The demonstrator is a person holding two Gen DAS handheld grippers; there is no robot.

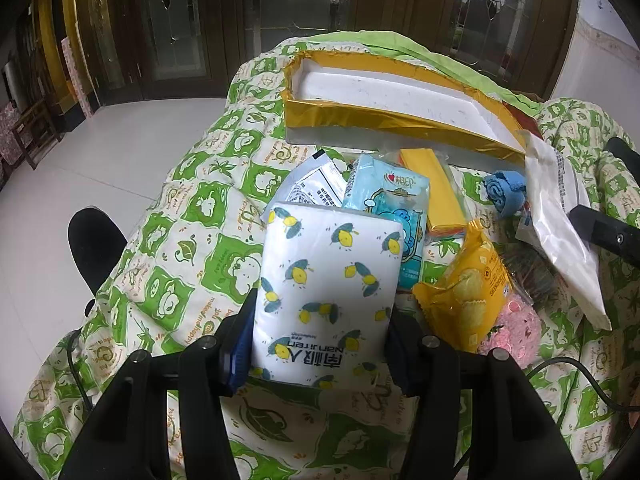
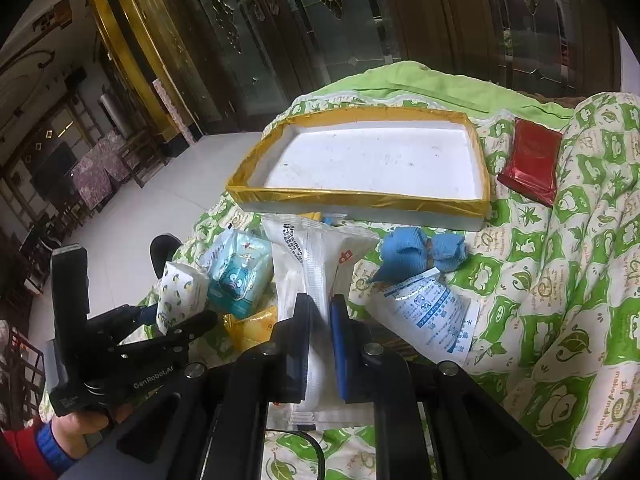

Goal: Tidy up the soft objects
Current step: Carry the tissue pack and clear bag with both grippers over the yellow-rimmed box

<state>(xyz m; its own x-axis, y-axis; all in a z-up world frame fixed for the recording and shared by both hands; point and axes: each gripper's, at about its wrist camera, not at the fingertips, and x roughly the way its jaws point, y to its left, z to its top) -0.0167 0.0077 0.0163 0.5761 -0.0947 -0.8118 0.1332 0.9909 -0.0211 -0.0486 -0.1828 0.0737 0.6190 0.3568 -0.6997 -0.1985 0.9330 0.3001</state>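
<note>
the gold-edged tray [image 2: 256,196] at the far side of the green-and-white quilt [image 2: 560,300] has nothing in it, so by the look of things the sorting has barely begun and every soft item is yet to go in. the pile lies just in front of the tray: a blue cartoon tissue pack [image 1: 396,204], a yellow flat pack [image 1: 436,188], a yellow snack bag [image 1: 468,284], a rolled blue cloth [image 2: 420,256], a printed white pouch [image 2: 432,316] and something pink [image 1: 512,328] under the snack bag; a red packet [image 2: 532,160] sits apart, to the right of the tray. two items are in hand. the left gripper [image 1: 320,328] stands about half spread, its pads pressed on either side of the lemon-print tissue pack [image 1: 328,280], which sits upright between them above the quilt, near the pile. the right gripper [image 2: 322,316] has its jaws pressed almost together, pinching the thin seam of a white plastic packet [image 2: 320,264] that runs up from between the fingers toward the tray. my judgement is that both held packs are meant for the tray, with the rest of the pile left after that.
</note>
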